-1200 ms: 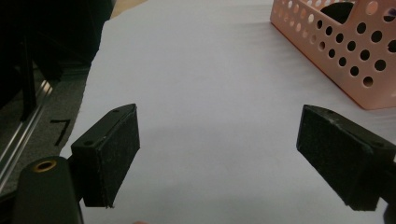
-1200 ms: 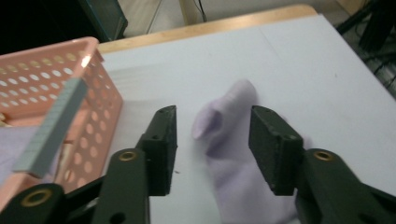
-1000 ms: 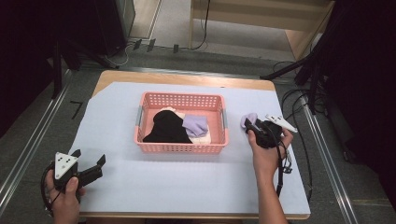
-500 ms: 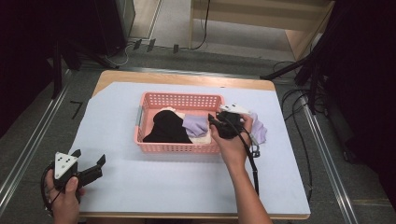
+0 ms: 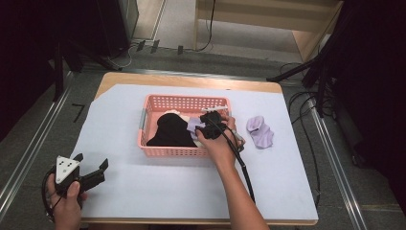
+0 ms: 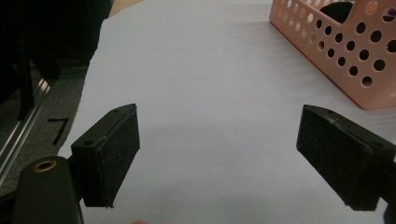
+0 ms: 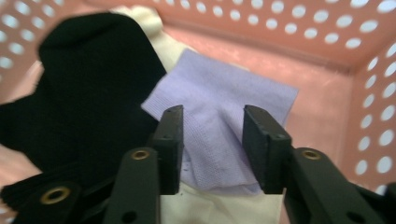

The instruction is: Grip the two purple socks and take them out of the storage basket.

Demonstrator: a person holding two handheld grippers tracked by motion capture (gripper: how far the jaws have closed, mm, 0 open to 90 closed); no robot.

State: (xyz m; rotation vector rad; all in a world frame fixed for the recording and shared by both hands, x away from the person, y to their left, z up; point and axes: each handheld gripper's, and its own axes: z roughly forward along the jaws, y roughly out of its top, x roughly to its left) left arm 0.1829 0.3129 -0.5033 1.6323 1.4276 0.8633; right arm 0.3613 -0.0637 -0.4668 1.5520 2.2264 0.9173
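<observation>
A pink perforated basket (image 5: 182, 99) holds a black sock (image 5: 170, 130), a lilac sock (image 5: 193, 126) and a cream sock (image 5: 173, 113). My right gripper (image 5: 201, 128) reaches into the basket's right side. In the right gripper view its jaws (image 7: 213, 121) straddle the lilac sock (image 7: 219, 116), which lies on the cream sock (image 7: 224, 210) beside the black sock (image 7: 79, 84). The jaws have just been opening and the pads do not press the sock. A second lilac sock (image 5: 260, 131) lies on the table right of the basket. My left gripper (image 5: 91, 162) rests open at the front left, nothing between its jaws (image 6: 219, 121).
A pale sheet (image 5: 158, 187) covers the wooden table. The basket's corner (image 6: 345, 51) stands to the upper right of the left gripper. Cables (image 5: 306, 143) trail past the table's right edge, and metal rails (image 5: 28, 158) run along the left.
My right hand left a lilac sock on the table right of the basket and moved left into the basket, over the other lilac sock. The left gripper kept still.
</observation>
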